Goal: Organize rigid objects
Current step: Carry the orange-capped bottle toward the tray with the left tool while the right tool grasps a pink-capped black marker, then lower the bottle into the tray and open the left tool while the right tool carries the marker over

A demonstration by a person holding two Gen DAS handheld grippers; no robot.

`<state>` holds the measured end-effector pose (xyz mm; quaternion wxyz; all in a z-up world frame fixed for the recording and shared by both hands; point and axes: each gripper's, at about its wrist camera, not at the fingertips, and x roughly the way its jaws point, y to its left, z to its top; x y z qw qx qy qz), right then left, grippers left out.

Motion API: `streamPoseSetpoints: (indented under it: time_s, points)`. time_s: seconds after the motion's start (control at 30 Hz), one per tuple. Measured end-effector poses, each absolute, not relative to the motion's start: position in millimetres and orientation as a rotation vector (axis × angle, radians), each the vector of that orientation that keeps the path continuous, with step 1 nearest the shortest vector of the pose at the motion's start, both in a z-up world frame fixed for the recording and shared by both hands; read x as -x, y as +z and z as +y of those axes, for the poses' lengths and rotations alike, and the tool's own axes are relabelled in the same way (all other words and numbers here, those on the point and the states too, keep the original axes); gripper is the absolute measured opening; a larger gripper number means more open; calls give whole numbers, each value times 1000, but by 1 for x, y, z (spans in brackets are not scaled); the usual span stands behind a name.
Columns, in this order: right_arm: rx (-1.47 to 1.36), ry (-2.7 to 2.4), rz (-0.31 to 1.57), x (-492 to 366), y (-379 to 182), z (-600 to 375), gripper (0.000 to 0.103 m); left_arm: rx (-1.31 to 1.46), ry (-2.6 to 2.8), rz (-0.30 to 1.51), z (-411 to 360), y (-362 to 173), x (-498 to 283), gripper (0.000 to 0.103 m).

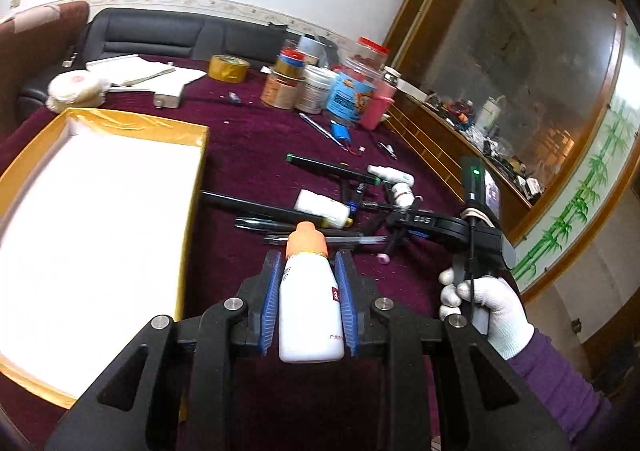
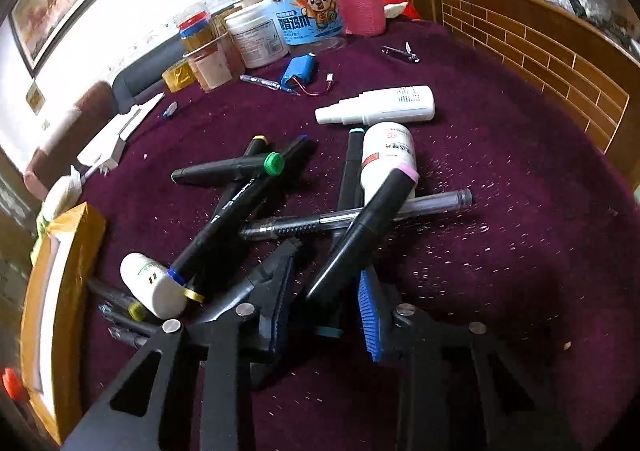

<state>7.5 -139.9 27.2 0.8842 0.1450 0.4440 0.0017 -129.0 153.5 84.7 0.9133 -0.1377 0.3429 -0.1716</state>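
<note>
The left gripper [image 1: 307, 271] has its jaws clamped on a small white bottle [image 1: 310, 315] with an orange cap, red print on its side, its cap pointing away past the jaw tips. Left of those jaws lies an open yellow box [image 1: 192, 187] with a white lining; beyond them, a heap of pens on the purple table [image 1: 248, 139].

The right gripper [image 2: 326, 291] has its jaws drawn narrow around a black marker [image 2: 360, 235] with a pink end, which slants up out of the gap; whether the pads actually press it I cannot tell.

Only the left view shows the gloved right hand [image 1: 486, 311] on its handle. Only the right view shows, just ahead of its jaws, a clear pen [image 2: 360, 217], a green-capped marker [image 2: 228, 171] and a spray bottle [image 2: 380, 105].
</note>
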Motion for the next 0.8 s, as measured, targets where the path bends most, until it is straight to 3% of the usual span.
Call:
streamPoseSetpoints:
  time_s: [0.1, 0.47, 0.8]
  points:
    - [-355, 37, 896, 0, 35, -144, 13, 296, -329, 699, 168, 85, 130, 24]
    - [-442, 287, 876, 36, 70, -127, 13, 376, -254, 703, 217, 82, 124, 24]
    - [-505, 639, 957, 16, 95, -4, 13, 337, -169, 727, 258, 99, 59, 24]
